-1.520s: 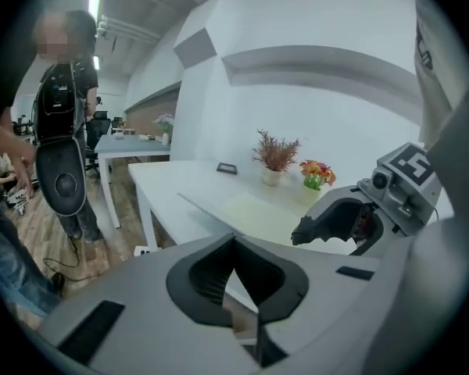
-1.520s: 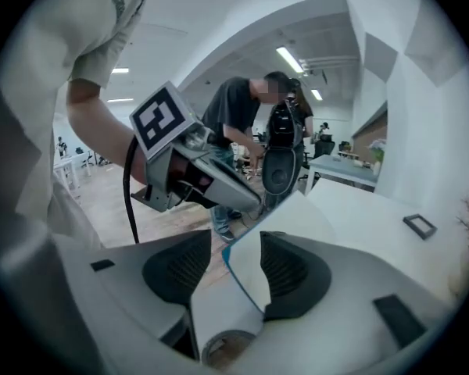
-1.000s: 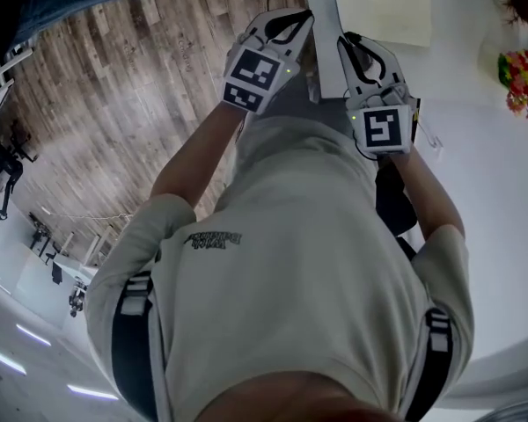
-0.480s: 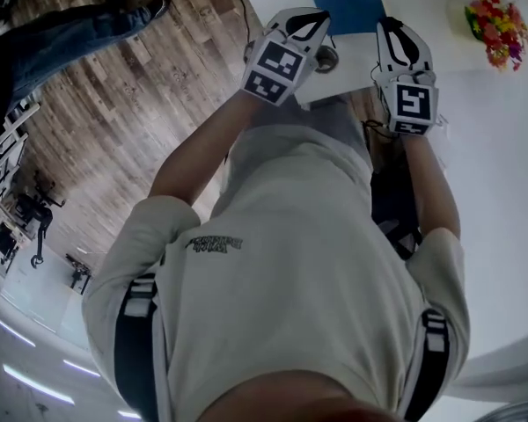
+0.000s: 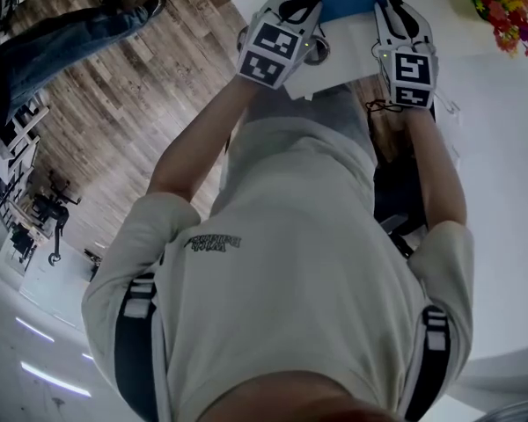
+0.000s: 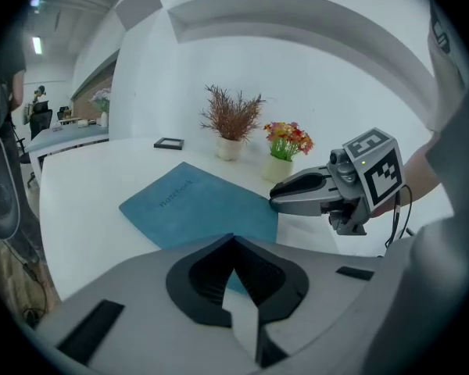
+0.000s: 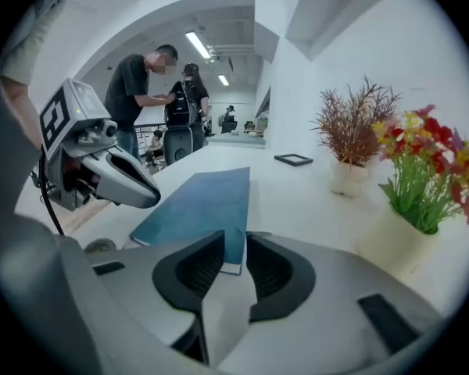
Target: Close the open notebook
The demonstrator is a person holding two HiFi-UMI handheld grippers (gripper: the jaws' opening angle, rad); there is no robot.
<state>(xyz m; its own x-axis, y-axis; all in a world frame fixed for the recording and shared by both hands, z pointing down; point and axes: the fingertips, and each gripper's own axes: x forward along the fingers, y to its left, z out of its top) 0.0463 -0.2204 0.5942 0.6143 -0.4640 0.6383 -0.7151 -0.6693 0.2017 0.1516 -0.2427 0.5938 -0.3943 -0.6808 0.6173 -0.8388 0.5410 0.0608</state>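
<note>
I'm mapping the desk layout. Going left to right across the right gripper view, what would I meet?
From the left: left claw → blue notebook → small black frame → reddish dried plant in a white pot → colourful flowers in a white pot.

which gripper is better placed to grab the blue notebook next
Probably the right gripper: its jaws are opening with the notebook corner lined up in their gap; the left gripper has its jaws together.
</note>
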